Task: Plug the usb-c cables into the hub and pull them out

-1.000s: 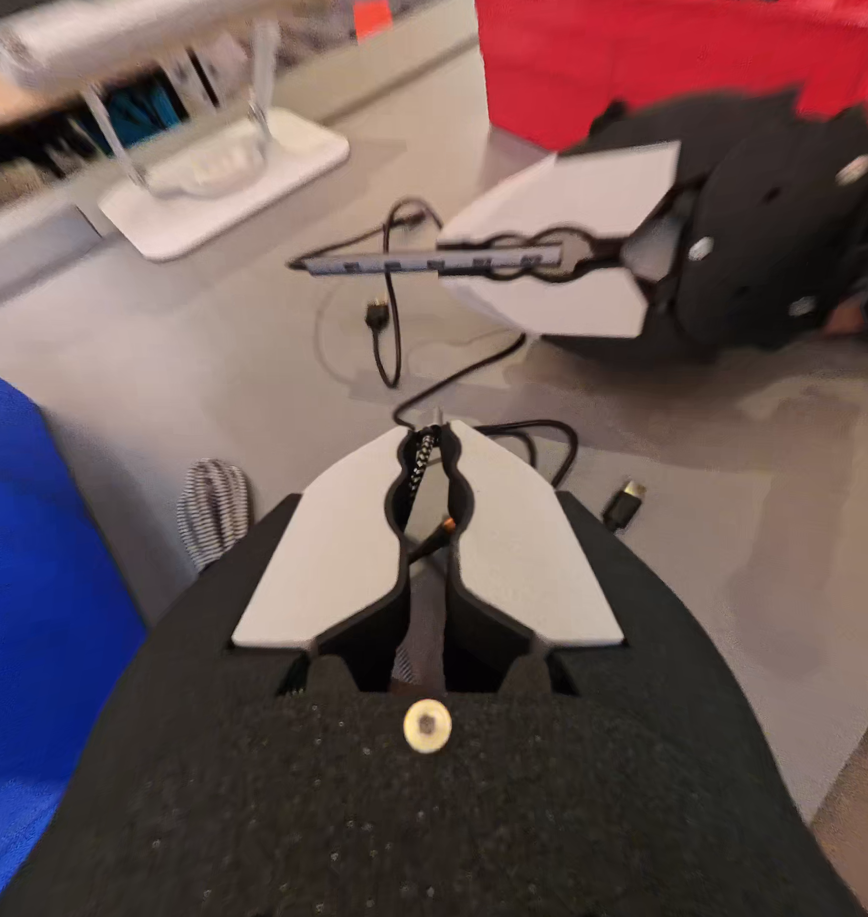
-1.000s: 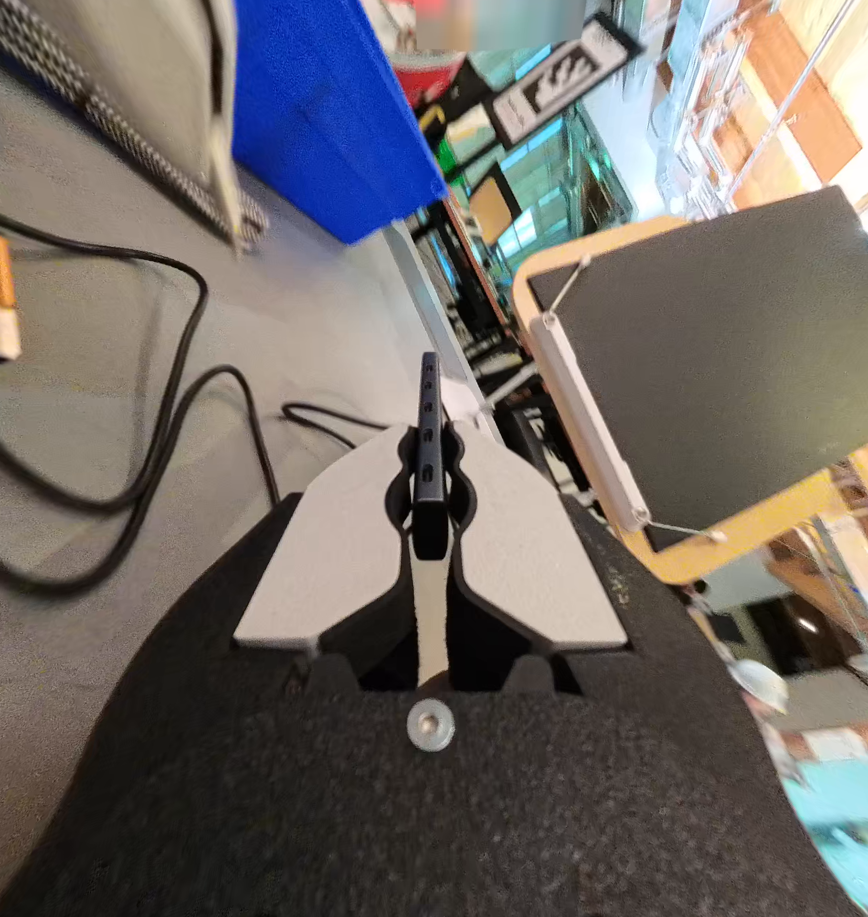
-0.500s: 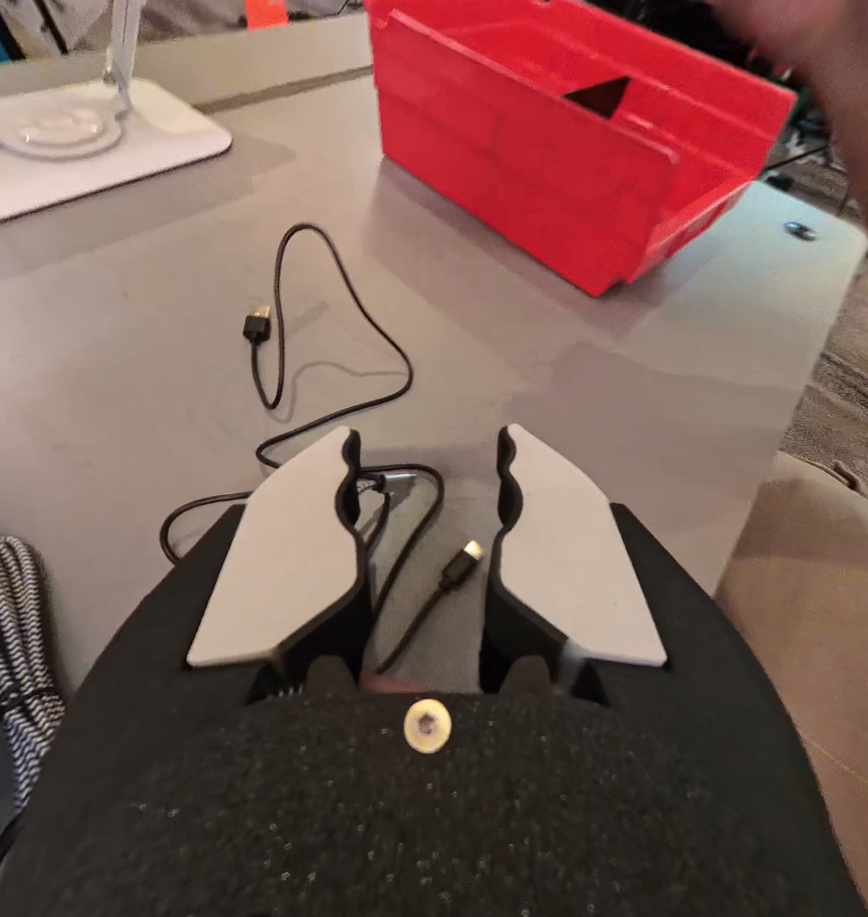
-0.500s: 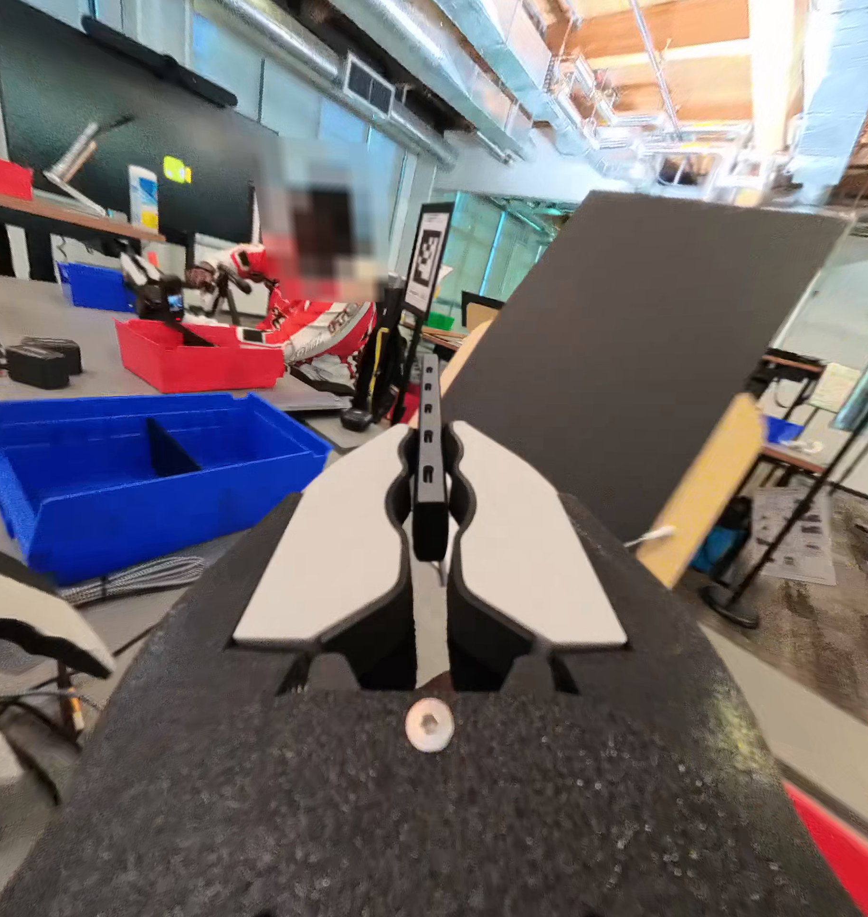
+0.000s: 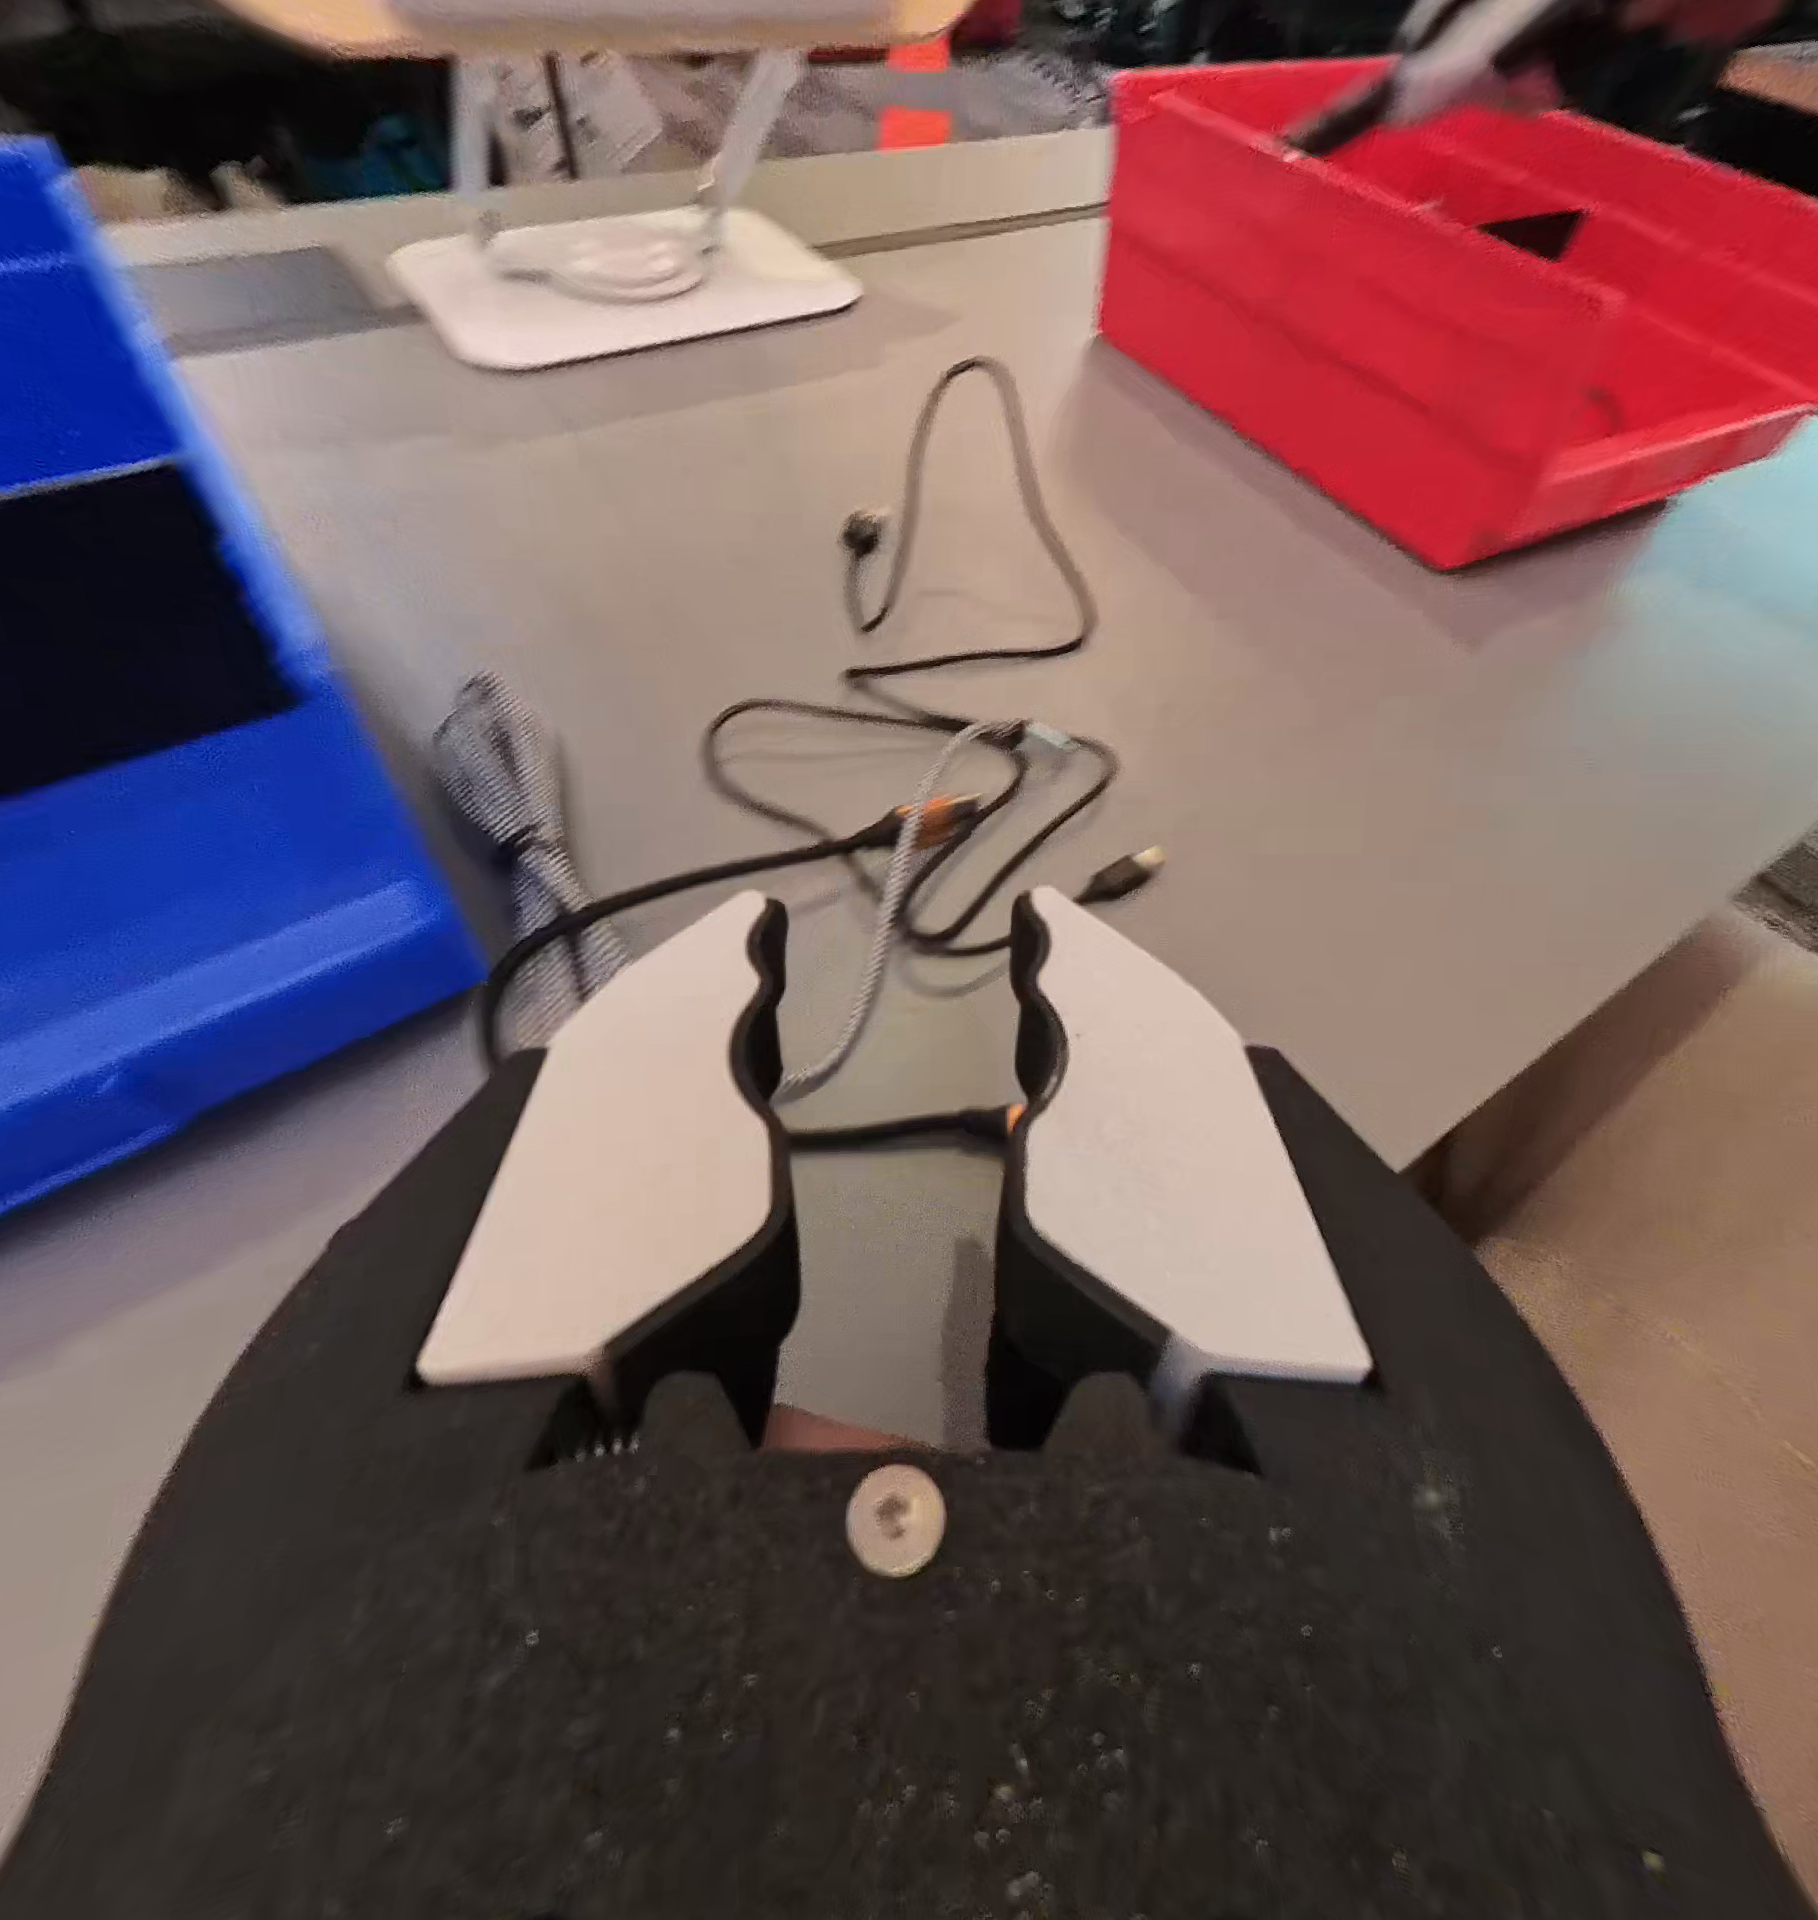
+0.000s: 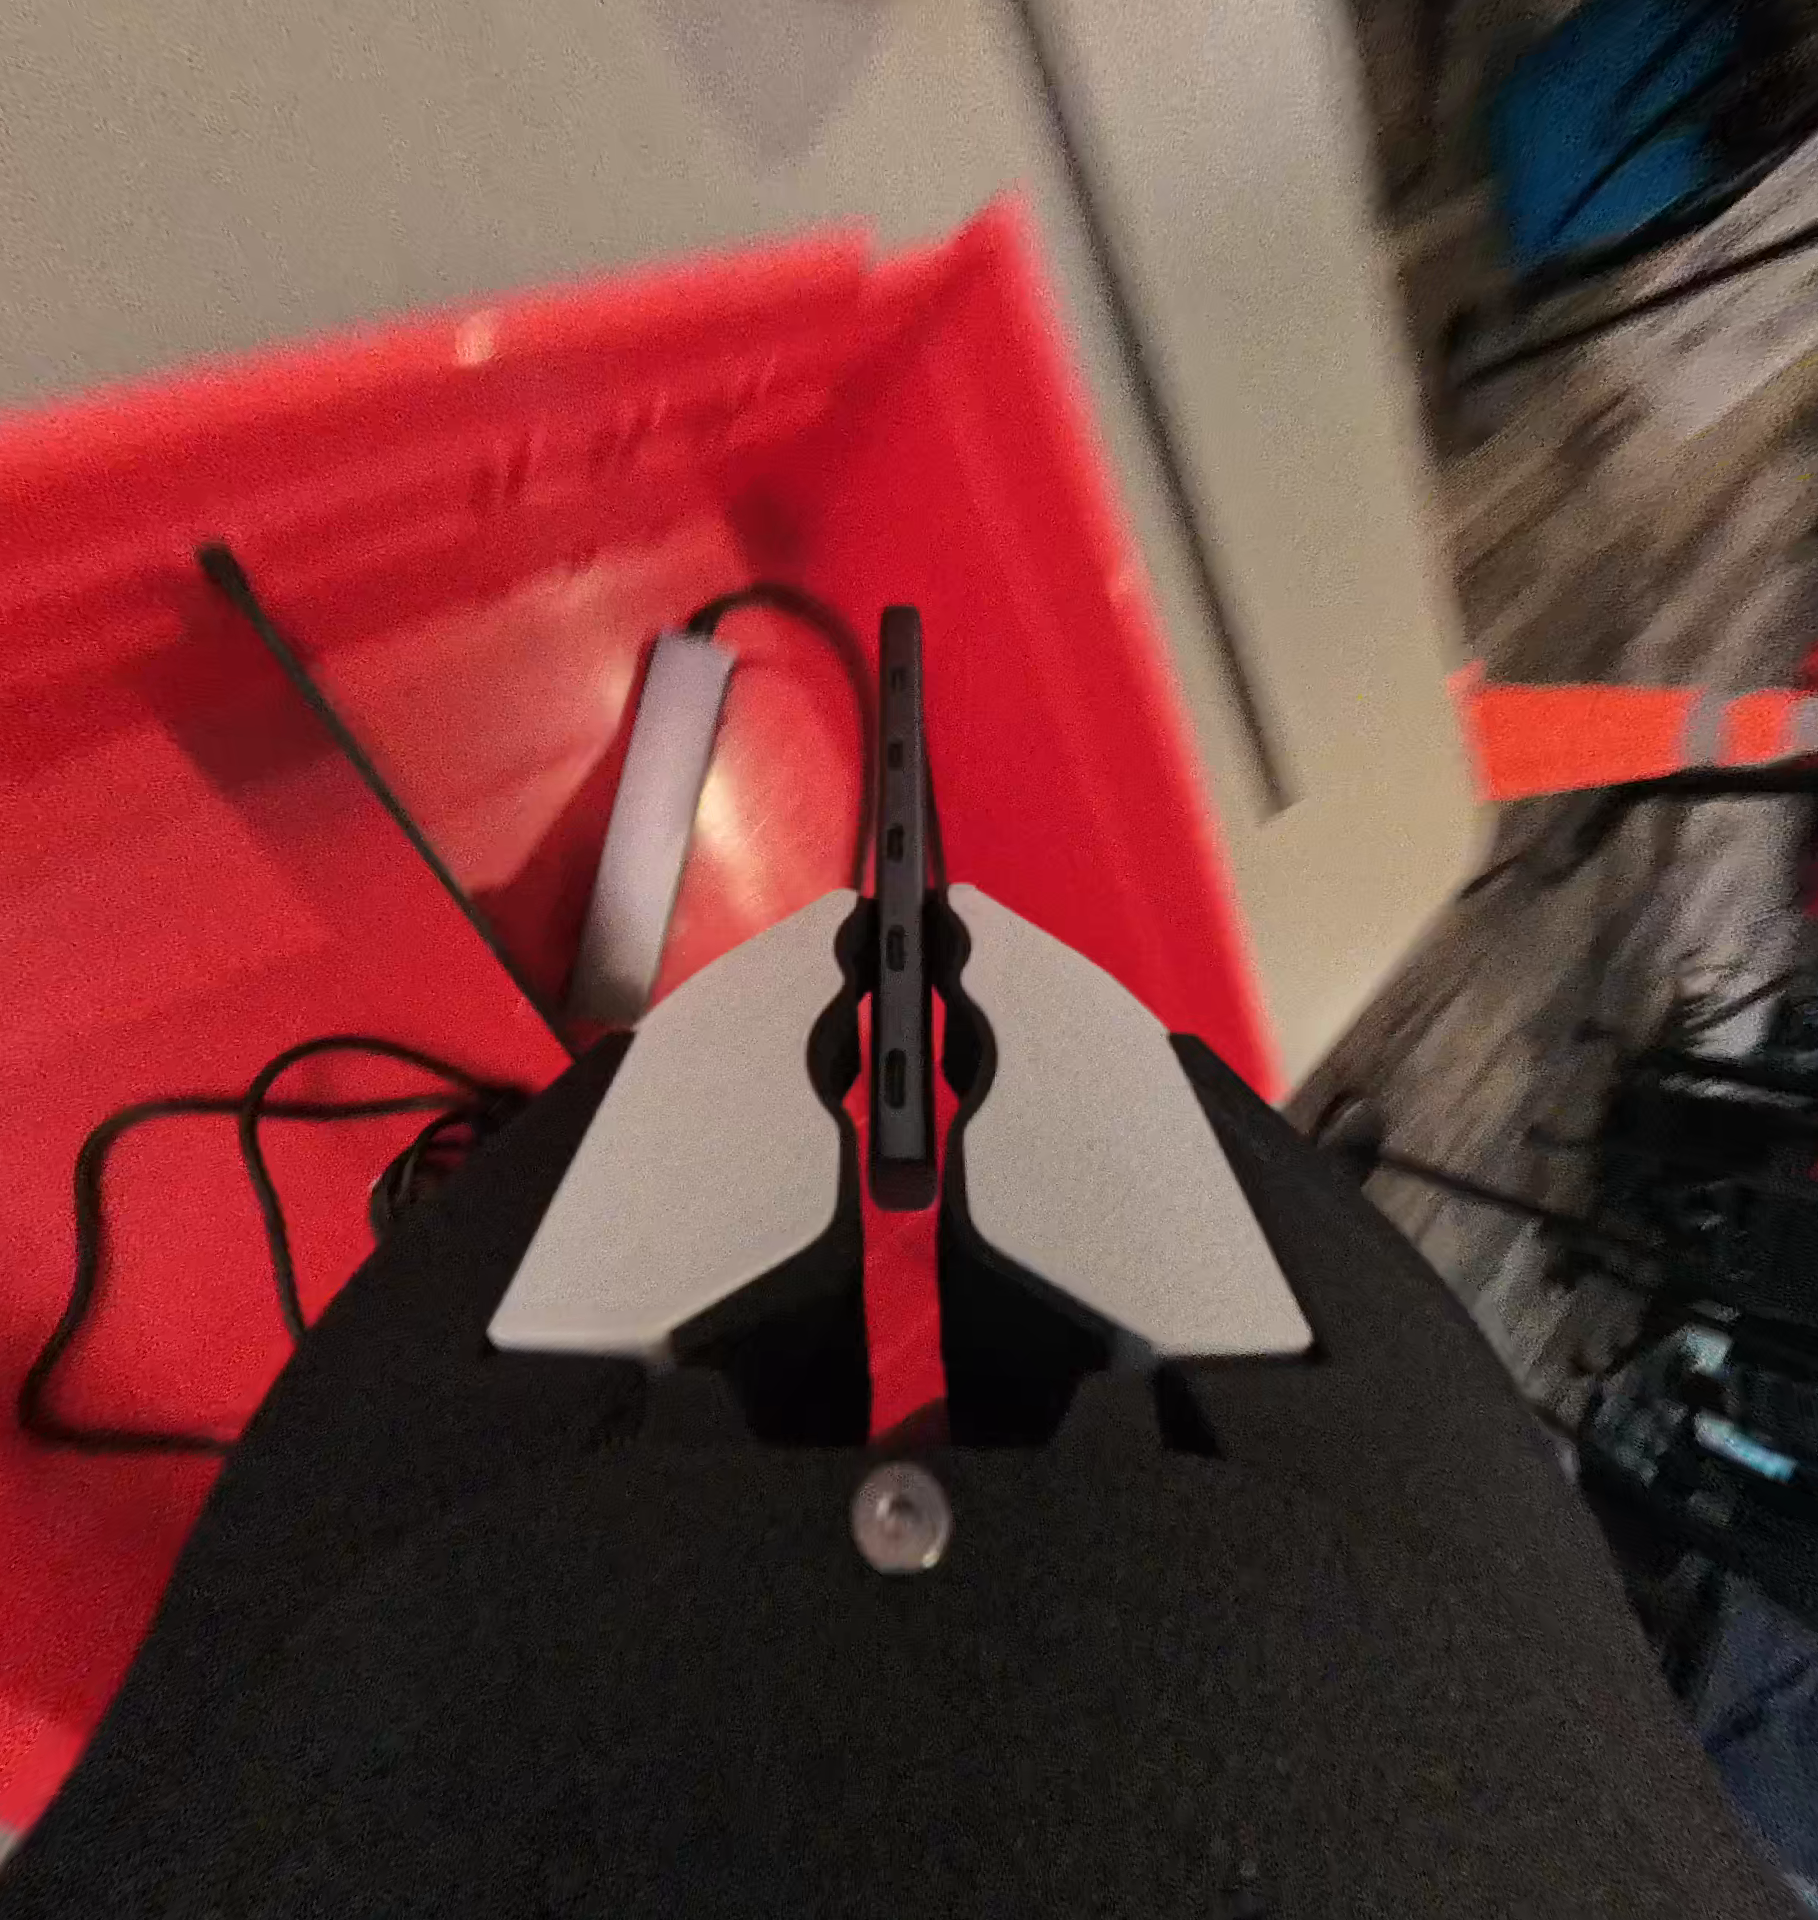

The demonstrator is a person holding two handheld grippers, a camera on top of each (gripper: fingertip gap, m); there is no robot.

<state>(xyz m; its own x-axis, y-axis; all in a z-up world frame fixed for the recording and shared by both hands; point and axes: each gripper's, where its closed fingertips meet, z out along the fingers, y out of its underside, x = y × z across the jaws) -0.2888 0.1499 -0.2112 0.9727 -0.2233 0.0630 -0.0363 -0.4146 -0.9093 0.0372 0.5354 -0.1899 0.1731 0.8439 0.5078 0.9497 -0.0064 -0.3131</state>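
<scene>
my left claw [image 5: 897,914] gapes empty above tangled cables [image 5: 926,831] on the tabletop [image 5: 1300,790]; my right claw [image 6: 900,902] clamps the hub [image 6: 900,831], seemingly over the red bin [image 6: 365,520].

Empty left claw [image 5: 897,935] above tangled cables [image 5: 926,821]

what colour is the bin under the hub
Red. The bin fills the right wrist view beneath the hub.
</scene>
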